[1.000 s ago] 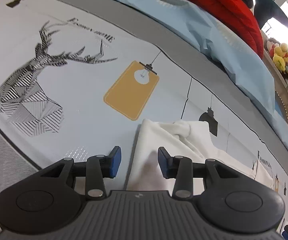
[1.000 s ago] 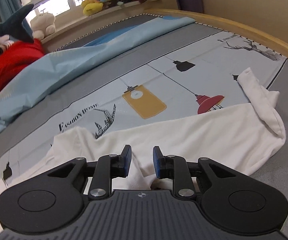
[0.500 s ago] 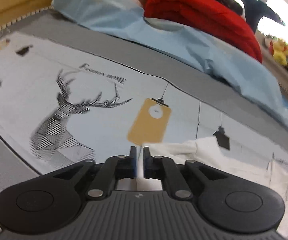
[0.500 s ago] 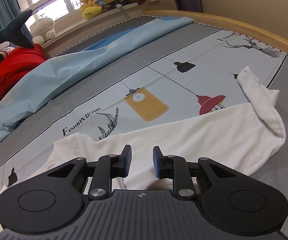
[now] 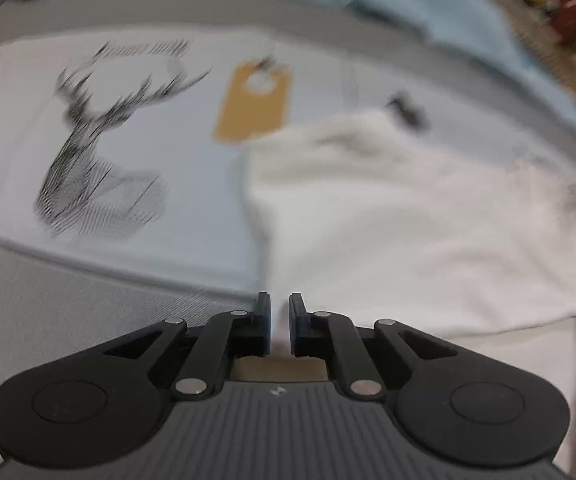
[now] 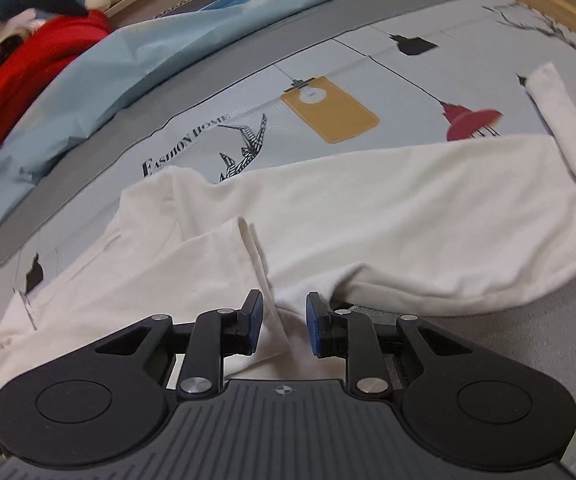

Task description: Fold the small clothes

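Printed bedsheet (image 6: 368, 60), blue quilt (image 6: 135, 52) at the far side. White shirt (image 6: 388, 216) lies spread near. Left gripper (image 5: 279, 322) nearly closed, pinching the shirt's edge. Right gripper (image 6: 281, 328) part open, straddling a fold, grip unclear. Risk: thin pinch slips if lifted quickly.

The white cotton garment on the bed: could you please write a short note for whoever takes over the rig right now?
Left claw: just closed, pinching an edge of the white cotton garment; that view is blurred.
Right claw: a fold of the same garment lies between its pads; grip unclear.
Garment lies spread and rumpled on the printed pale-blue bedsheet, one sleeve crumpled at the far right.
Done: left edge gripped.
Left: the whole fold; no neat fold shows yet.
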`<state>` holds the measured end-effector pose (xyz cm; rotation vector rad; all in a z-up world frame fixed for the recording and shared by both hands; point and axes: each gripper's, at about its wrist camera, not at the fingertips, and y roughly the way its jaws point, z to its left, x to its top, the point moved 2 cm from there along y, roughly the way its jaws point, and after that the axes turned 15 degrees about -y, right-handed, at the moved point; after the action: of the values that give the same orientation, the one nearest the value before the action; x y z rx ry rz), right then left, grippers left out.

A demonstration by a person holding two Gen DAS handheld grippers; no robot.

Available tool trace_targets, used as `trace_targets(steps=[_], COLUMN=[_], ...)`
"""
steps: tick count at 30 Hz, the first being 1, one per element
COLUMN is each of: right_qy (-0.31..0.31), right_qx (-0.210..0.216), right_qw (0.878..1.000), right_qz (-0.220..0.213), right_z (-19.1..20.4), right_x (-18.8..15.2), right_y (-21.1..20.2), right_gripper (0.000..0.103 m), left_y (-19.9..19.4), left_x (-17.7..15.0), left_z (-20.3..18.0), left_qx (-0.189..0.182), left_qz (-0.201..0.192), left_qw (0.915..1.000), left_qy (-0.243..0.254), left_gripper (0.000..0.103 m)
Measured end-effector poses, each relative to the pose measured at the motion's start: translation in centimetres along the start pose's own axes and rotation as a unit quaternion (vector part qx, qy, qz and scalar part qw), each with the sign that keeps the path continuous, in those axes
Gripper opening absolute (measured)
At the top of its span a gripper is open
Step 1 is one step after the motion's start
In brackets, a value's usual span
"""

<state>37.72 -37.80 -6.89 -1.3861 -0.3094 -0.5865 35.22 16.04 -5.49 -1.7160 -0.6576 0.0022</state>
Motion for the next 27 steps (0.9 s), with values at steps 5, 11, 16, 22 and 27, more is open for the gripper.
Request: trace_targets(steps=[5, 11, 16, 22, 27], right_qy=[-0.002, 0.026, 0.056, 0.075, 0.111], right_qx=[0.003, -0.001, -0.023, -0.077, -0.089], right_qw=[1.000, 0.998, 0.993, 0.982, 0.972], right_qz=[-0.020, -0.063, -0.097, -0.155, -0.188], right_z=[-0.5, -4.4, -9.9, -18.3, -25.7], right_x=[0.7, 2.0, 1.7, 0.6, 0.0], right_y=[-2.1, -6.2, -9.6, -13.0, -13.7], right_gripper=[0.025, 0.025, 0.025, 0.001, 0.003], left_y=[2.0, -6.3, -12.8, -12.9, -9.0], left_x=[-1.4, -0.9, -2.6, -8.5, -9.7], left_z=[0.3, -4.5, -10.0, -14.7, -16.9], left_qx=[0.056, 0.030, -0.014, -0.047, -0.035], left_qz=[0.044, -0.064, -0.131, -0.153, -0.107], left_qw=[0.9972, 0.9973, 0.9910, 0.9862, 0.9925], left_qy=[0.024, 0.022, 0.022, 0.041, 0.048], left_gripper=[0.009, 0.014, 0.036, 0.041, 0.040])
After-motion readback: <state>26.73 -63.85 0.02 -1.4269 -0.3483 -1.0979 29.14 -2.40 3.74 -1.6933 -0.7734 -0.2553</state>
